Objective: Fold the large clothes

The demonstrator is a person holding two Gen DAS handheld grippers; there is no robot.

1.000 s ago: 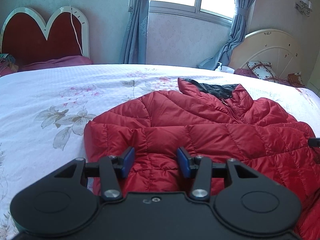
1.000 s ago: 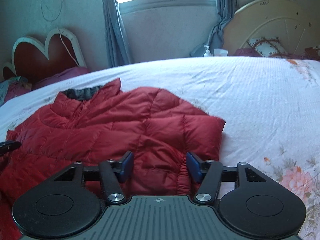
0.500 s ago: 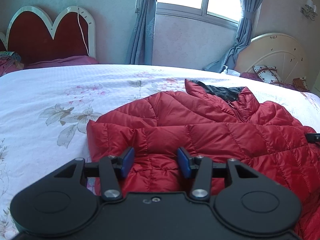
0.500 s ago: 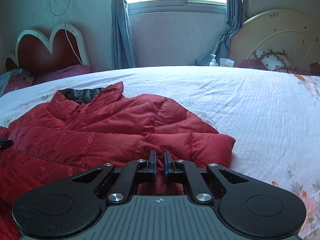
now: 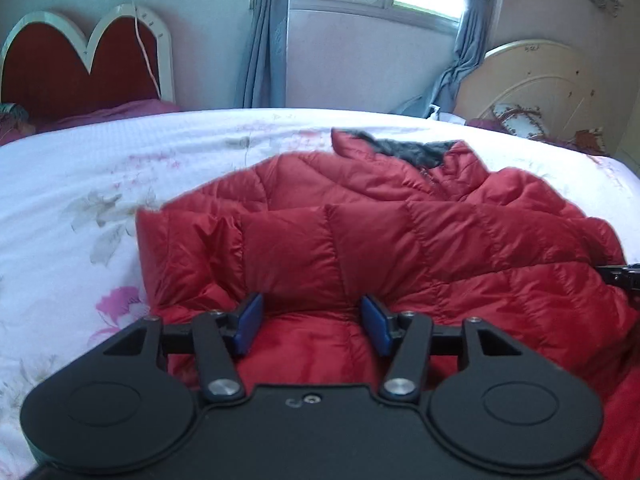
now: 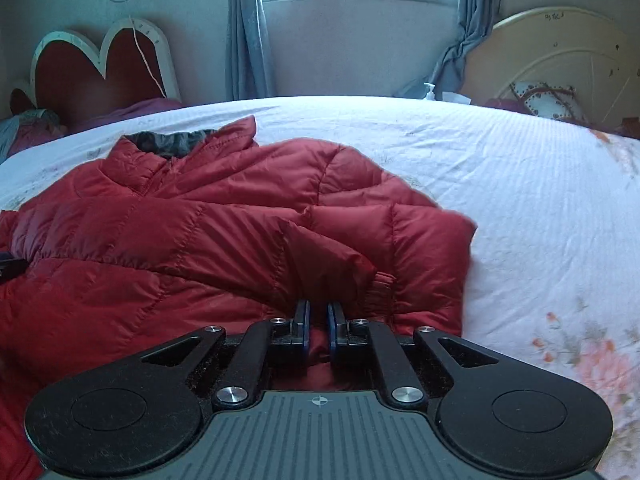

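Observation:
A red quilted down jacket lies spread on the bed, its dark-lined collar at the far side. My left gripper hovers low over the jacket's left edge. Its jaws are opening, and a puffed fold of red fabric sits between the blue pads without being pinched. In the right wrist view the jacket fills the left half. My right gripper is shut on a thin fold of it beside the ribbed sleeve cuff. The other gripper's black tip shows at the right edge.
The bed has a white floral sheet with bare room left and right of the jacket. Behind it stand a red heart-shaped headboard, grey-blue curtains under a window, and a cream headboard with a patterned cushion. A pump bottle stands nearby.
The right jaws closed onto the jacket near the cuff and the fabric there has bunched up. The left jaws spread wider and moved in closer over the jacket's edge.

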